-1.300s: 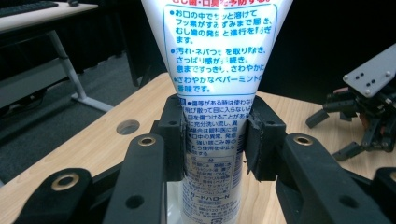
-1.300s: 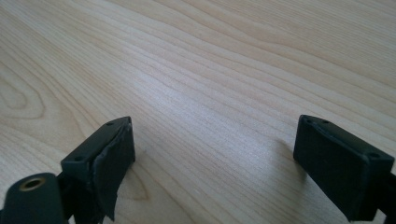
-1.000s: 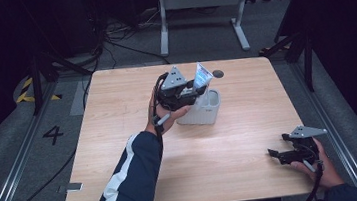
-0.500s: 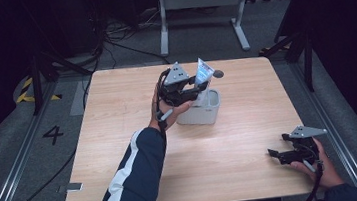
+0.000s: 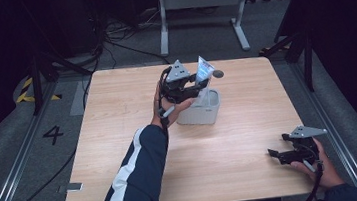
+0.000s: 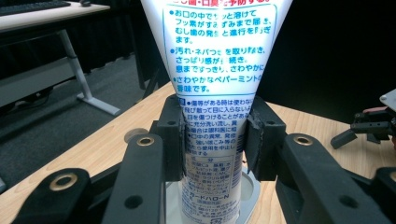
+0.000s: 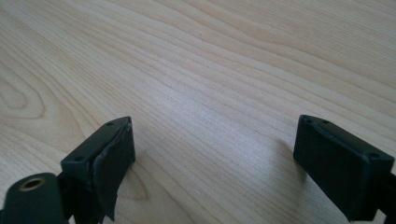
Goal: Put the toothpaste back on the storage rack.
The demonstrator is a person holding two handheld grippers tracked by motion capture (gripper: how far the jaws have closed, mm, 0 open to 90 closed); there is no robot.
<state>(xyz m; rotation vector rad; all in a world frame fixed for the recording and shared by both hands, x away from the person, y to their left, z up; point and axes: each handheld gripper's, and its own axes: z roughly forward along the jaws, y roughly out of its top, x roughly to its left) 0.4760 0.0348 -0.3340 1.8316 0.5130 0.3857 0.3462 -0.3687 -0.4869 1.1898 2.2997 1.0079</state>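
Partly hidden: tube (image 6: pixel 212 116) base, inside cup (image 5: pixel 202 109).

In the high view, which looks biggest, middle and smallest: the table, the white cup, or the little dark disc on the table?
1. Table, by far the biggest.
2. White cup, with the tube held over it by the left gripper.
3. Dark disc, the smallest.

Lit tabletop, dark surroundings, mild softness
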